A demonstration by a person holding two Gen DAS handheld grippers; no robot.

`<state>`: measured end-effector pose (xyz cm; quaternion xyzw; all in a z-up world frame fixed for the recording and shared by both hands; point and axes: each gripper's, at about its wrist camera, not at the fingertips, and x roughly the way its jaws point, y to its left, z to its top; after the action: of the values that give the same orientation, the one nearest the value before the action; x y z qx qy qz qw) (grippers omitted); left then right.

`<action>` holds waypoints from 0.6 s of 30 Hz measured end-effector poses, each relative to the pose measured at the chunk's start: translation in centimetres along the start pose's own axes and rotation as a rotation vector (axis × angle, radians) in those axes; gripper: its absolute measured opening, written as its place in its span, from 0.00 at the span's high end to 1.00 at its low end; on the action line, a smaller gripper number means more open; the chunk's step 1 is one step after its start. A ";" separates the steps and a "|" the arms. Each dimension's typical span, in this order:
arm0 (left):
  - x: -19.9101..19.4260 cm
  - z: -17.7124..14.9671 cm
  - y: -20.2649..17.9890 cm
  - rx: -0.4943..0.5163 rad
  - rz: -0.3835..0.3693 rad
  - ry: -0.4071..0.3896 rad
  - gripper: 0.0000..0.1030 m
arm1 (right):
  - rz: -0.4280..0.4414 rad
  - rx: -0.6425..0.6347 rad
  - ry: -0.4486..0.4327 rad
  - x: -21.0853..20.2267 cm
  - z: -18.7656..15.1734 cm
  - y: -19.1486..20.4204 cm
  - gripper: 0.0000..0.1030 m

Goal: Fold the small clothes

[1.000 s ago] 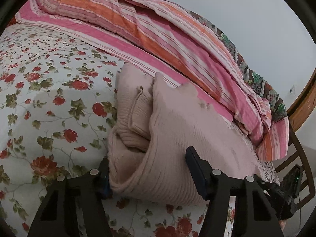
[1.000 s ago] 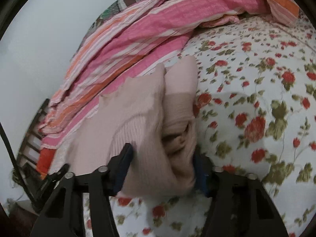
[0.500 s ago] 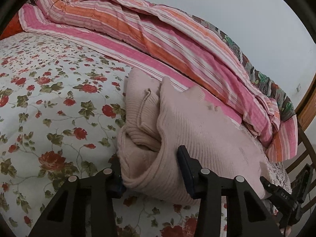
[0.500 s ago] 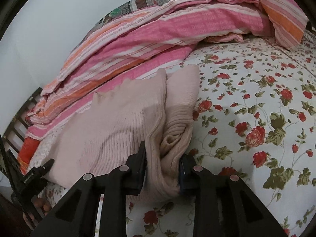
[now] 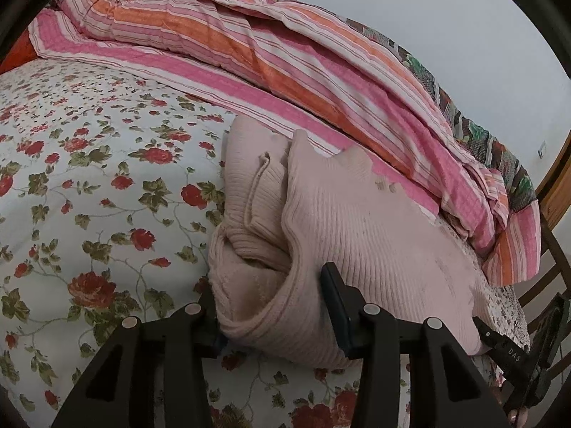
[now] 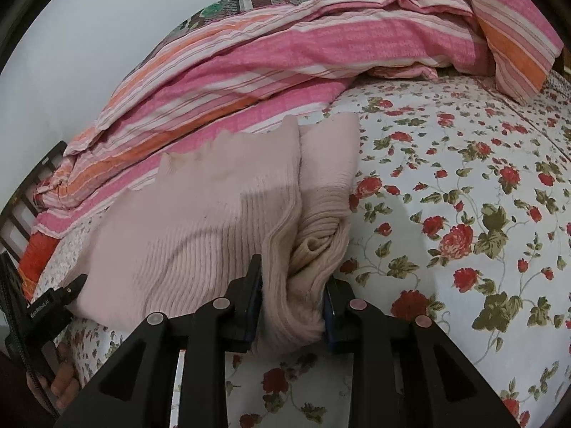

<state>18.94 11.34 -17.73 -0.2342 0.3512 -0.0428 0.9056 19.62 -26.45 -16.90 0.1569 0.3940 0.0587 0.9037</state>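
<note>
**Both grippers closing on the folded edge of the sweater**

Change over the last second: the jaws on both sides have narrowed. The right gripper went from a wide straddle to a full clamp; it now pinches the bunched near edge of the pink knit sweater, fabric squeezed tight between the pads. The left gripper has also closed in but less far: its jaws sit against both sides of a thick roll of the same sweater, and the cloth bulges out between them. I read that as gripping the sweater, though with less squeeze than the right.

Position: the sweater lies on the floral bed sheet, near edge at the grippers, far edge touching the striped pink-orange quilt heaped along the wall. It's already doubled over, one layer folded onto another with a sleeve or cuff tucked in the crease.

What it means: both ends of the near edge look secured, so the setup reads as ready for a lift-and-carry fold away from the person. Risk, as a judgement: the left grip holds a fat multi-layer roll, so an inner layer could slip out on the lift and spoil the fold. The quilt close behind limits room to lay it flat.
</note>
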 end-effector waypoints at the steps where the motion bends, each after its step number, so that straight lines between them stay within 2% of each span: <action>1: 0.0 0.0 0.0 0.002 0.001 0.001 0.58 | 0.000 -0.002 0.000 0.0 0.0 0.0 0.72; 18: -0.4 0.1 0.0 0.000 -0.007 0.000 0.57 | -0.008 0.000 -0.009 -0.2 -0.3 0.6 0.71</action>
<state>18.68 11.43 -17.43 -0.2351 0.3503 -0.0458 0.9055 19.27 -25.90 -16.74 0.1556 0.3907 0.0542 0.9056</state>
